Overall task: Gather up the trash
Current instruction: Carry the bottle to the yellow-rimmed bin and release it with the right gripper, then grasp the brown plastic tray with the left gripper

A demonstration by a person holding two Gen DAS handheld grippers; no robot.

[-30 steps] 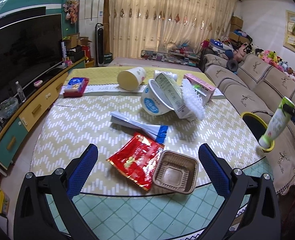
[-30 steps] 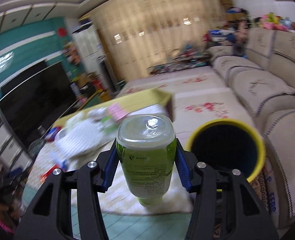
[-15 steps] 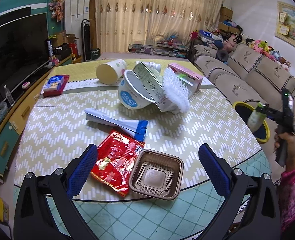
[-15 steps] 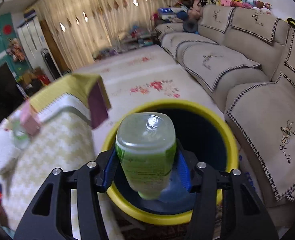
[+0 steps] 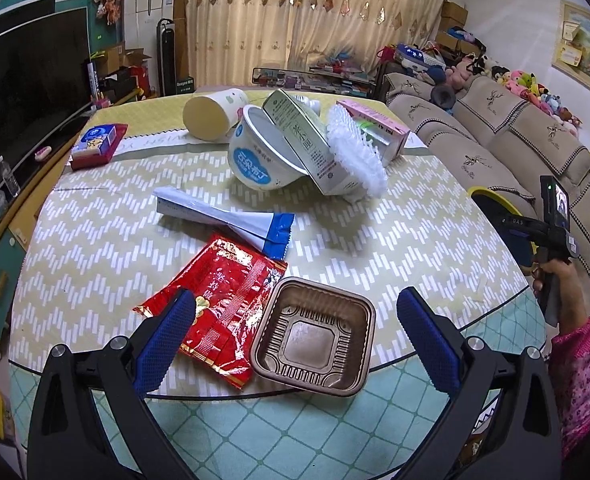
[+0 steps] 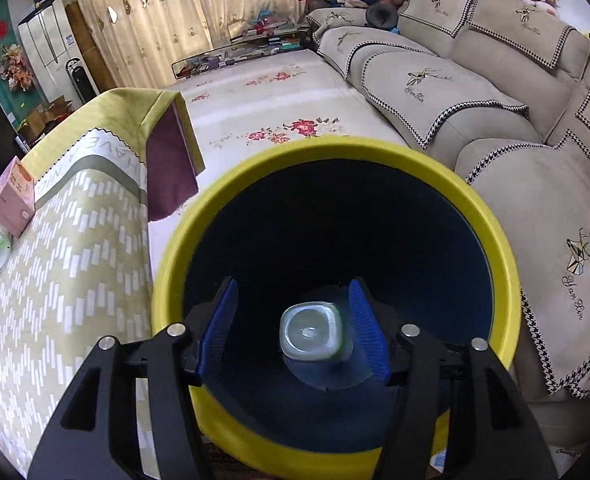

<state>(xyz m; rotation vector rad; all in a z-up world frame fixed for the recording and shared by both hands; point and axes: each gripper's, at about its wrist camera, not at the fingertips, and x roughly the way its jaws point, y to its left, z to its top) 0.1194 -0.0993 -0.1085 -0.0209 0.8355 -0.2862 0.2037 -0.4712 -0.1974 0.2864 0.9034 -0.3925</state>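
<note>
blue-padded left gripper (image 5: pixel 295 338) hangs above the near edge of the table (image 5: pixel 95 248), jaws spread wide and holding nothing. its left pad overlaps the red wrapper (image 5: pixel 215 304), which lies flat on the zigzag cloth. just right of the wrapper, touching its edge, sits the brown plastic tray (image 5: pixel 313 346), upright, between the two pads but clear of both. behind these lies a white and blue wrapper (image 5: pixel 231 220). further back a pile rests together: a paper cup (image 5: pixel 211 114) on its side, a white bowl (image 5: pixel 261 156) tilted with a carton (image 5: pixel 307 140) leaning in it, a white foam net (image 5: pixel 357 148), and a pink box (image 5: pixel 375 126). a red and blue packet (image 5: pixel 97 144) lies apart at the far left.

at the right edge of the left view, a hand (image 5: pixel 551 280) in a pink sleeve holds the other tool over the yellow bin (image 5: pixel 491 196).

in the right view, the right gripper (image 6: pixel 293 334) points down into the yellow bin (image 6: pixel 335 152), which stands on the floor between table and sofa (image 6: pixel 475 92). its jaws are opening; the green and white bottle (image 6: pixel 313 334) sits between the pads, clear of both, inside the bin.
</note>
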